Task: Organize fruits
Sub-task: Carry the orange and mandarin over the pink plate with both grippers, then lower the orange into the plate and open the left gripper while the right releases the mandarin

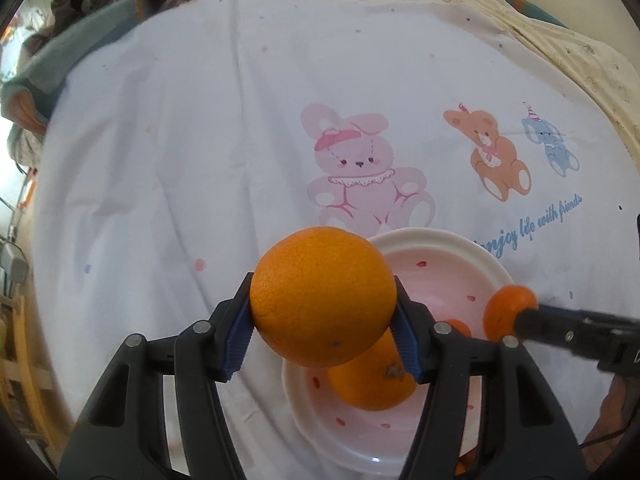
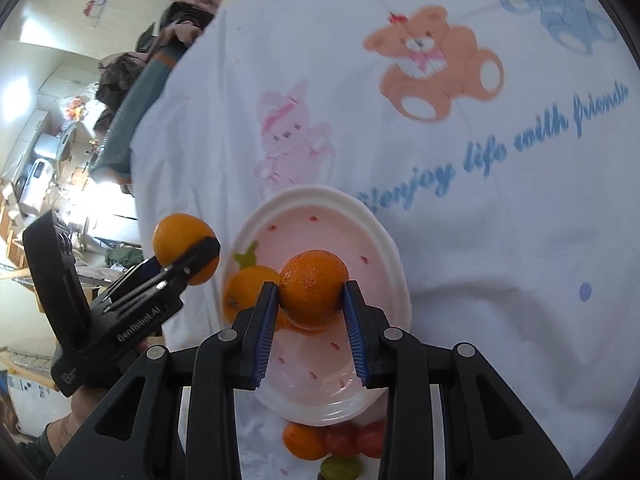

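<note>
The left claw [image 1: 322, 330] is clenched on an orange [image 1: 322, 298] above the bowl [image 1: 452, 240]; the right claw [image 2: 310, 312] grips a tangerine [image 2: 312, 294], its stem end possibly facing the lens.

Two oranges [image 1: 323, 298] [image 2: 312, 289] are held above a pink bowl [image 2: 384, 240] holding another orange [image 2: 246, 290].

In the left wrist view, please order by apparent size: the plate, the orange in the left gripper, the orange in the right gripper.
1. Plate.
2. Orange in the left gripper; nearest the camera, so it looks enlarged.
3. Orange in the right gripper, clearly smallest as it looks here.
</note>
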A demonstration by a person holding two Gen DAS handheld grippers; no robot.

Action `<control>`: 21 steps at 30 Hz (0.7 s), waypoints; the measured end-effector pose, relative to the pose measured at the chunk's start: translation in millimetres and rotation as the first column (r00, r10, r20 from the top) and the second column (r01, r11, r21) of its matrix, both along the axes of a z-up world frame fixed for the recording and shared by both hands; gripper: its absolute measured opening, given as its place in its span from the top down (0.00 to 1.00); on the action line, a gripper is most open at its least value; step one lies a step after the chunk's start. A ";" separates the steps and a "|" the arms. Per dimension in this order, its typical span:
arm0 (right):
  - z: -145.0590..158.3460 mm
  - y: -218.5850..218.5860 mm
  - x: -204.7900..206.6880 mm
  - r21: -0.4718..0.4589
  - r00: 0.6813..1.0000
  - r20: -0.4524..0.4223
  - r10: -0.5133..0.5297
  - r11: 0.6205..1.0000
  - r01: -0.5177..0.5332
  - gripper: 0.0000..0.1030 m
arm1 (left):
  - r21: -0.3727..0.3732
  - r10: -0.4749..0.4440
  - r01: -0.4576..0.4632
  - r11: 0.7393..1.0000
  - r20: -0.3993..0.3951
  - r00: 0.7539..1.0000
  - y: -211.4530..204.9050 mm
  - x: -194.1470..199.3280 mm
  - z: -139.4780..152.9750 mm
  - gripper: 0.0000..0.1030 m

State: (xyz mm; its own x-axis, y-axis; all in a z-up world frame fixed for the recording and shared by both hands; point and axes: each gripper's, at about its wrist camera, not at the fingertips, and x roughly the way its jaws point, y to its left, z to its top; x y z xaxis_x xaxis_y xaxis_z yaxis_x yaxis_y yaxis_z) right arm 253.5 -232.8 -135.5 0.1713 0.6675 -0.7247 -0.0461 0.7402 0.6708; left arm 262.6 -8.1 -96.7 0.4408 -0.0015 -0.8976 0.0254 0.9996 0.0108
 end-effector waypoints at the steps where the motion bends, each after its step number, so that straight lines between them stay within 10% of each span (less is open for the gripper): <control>1: -3.0 -0.3 -0.1 0.003 1.000 -0.008 0.002 1.000 -0.002 0.66 | -0.008 -0.003 0.003 1.000 -0.007 1.000 0.0 1.8 -3.0 0.44; 17: -14.9 -9.4 0.2 -0.010 0.997 -0.062 -0.041 0.999 0.041 0.64 | -0.083 -0.002 -0.005 0.996 -0.079 0.997 7.0 9.1 -17.7 0.41; 21: -14.7 -7.9 -0.6 -0.004 0.997 -0.077 -0.031 1.000 0.031 0.63 | -0.154 -0.033 0.022 0.988 -0.071 0.997 3.9 7.6 -16.4 0.21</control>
State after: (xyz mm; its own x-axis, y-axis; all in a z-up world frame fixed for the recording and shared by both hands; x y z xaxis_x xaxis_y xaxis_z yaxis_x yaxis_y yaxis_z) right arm 252.9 -240.7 -150.3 0.1356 0.6604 -0.7385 0.0281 0.7425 0.6692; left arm 270.2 -4.2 -113.1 0.3720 -0.1522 -0.9157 0.0481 0.9883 -0.1448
